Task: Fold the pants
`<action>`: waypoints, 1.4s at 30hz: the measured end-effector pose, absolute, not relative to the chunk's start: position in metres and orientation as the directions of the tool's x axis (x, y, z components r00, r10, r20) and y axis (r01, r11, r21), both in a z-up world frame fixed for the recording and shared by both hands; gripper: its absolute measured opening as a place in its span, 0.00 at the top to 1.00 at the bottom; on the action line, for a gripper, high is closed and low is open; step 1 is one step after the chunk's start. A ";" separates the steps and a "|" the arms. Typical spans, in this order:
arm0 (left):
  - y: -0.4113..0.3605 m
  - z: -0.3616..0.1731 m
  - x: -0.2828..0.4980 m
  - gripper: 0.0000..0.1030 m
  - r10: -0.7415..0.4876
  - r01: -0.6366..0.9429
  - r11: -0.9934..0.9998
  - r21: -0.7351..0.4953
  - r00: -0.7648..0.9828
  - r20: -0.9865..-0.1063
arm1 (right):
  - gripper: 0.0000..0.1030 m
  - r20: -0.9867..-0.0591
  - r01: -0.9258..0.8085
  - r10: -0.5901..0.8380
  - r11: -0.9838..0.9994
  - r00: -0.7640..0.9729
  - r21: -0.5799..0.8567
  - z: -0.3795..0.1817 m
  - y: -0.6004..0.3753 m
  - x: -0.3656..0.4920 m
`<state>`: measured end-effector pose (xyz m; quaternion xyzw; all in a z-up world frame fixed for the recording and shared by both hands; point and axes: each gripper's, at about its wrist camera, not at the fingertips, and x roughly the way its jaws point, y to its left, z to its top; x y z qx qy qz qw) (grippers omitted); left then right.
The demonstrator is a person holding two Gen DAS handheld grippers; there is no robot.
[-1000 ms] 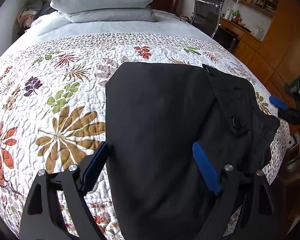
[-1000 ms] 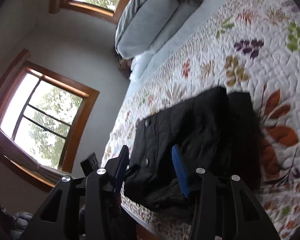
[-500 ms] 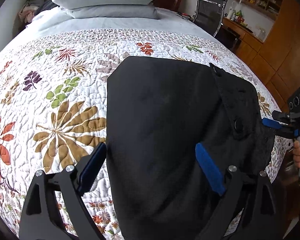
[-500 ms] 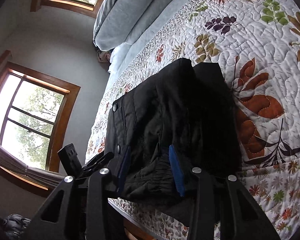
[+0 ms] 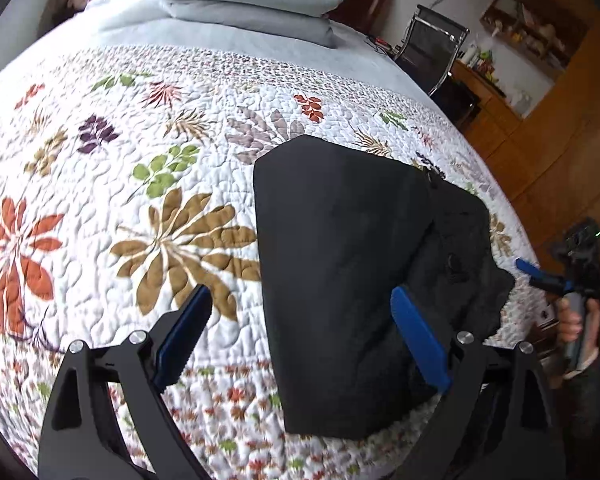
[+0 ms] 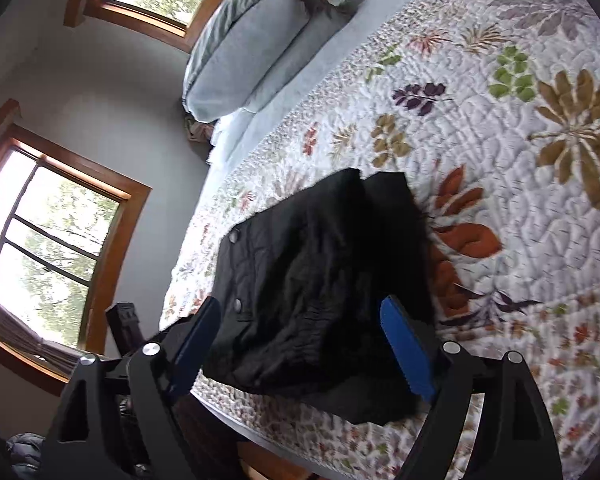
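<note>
Floral quilt (image 5: 148, 208) | black pants (image 5: 340, 272) folded flat | both tongs wide, empty

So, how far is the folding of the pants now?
Mostly done, it seems: the black pants lie in a compact folded stack near the edge of the quilt. Both tongs, left and right, are open and hold nothing. Perhaps only tidying remains.

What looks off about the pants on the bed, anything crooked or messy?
The black pants are folded but not square: the top layer sits at a slant, so a strip of waistband with snaps sticks out on one side. The bundle also lies at the quilt's edge, and one corner appears to overhang it. Both tools are open, off it.
</note>
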<state>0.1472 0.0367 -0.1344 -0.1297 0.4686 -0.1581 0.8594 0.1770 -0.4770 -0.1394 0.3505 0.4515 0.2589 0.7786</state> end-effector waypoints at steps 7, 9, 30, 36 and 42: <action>0.041 -0.153 0.135 0.11 -0.473 0.143 0.877 -0.458 0.416 -0.776 | 0.15 -0.553 -0.051 0.713 0.631 0.432 0.774 -0.156 -0.480 0.170; 0.042 -0.163 0.136 0.11 -0.503 0.128 0.859 -0.495 0.384 -0.774 | 0.14 -0.556 -0.038 0.718 0.626 0.418 0.779 -0.162 -0.479 0.170; 0.026 -0.215 0.185 0.11 -0.658 0.056 0.745 -0.664 0.222 -0.719 | 0.11 -0.517 0.075 0.790 0.524 0.330 0.848 -0.214 -0.473 0.193; 0.012 -0.228 0.209 0.11 -0.694 0.050 0.714 -0.698 0.180 -0.697 | 0.10 -0.507 0.077 0.805 0.510 0.309 0.857 -0.219 -0.465 0.201; 0.002 -0.238 0.225 0.07 -0.728 0.029 0.680 -0.733 0.149 -0.669 | 0.07 -0.504 0.075 0.813 0.506 0.293 0.860 -0.221 -0.456 0.209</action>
